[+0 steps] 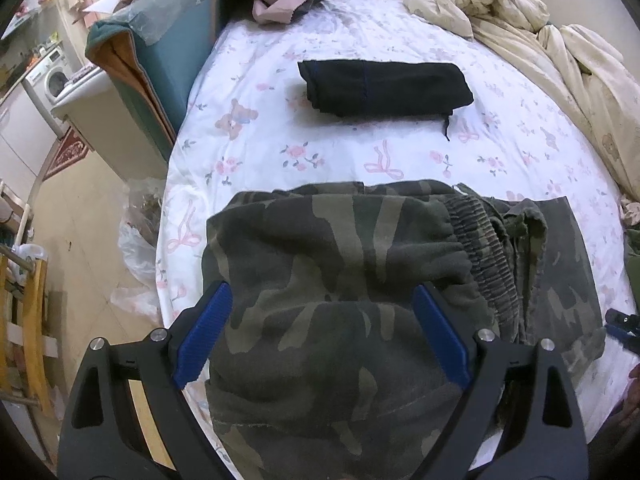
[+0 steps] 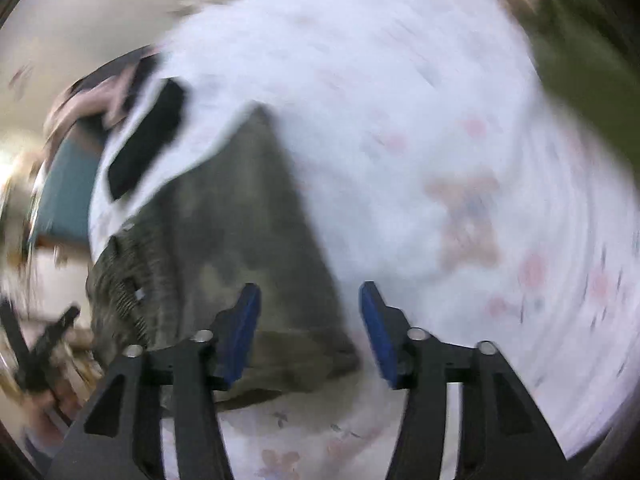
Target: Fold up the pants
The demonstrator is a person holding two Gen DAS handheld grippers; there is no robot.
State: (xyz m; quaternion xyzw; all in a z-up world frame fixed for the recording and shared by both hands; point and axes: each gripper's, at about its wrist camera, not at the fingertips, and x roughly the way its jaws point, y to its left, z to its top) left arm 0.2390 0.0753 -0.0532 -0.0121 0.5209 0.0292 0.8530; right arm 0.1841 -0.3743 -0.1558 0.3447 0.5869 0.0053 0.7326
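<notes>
Your bed (image 1: pixel 360 32), under a floral white sheet, fills most of both views, with the camouflage pants (image 1: pixel 340 280) bunched across the lower centre of the left view, waistband to the right, and a folded black garment (image 1: pixel 384 88) well apart above them at upper centre. Your left gripper (image 1: pixel 322 304) stands at the bottom of its frame, jaws spread wide, pants filling the gap. Your right gripper (image 2: pixel 310 300), in a heavily blurred view, has jaws parted over the pants' lower-centre corner (image 2: pixel 280 352).
</notes>
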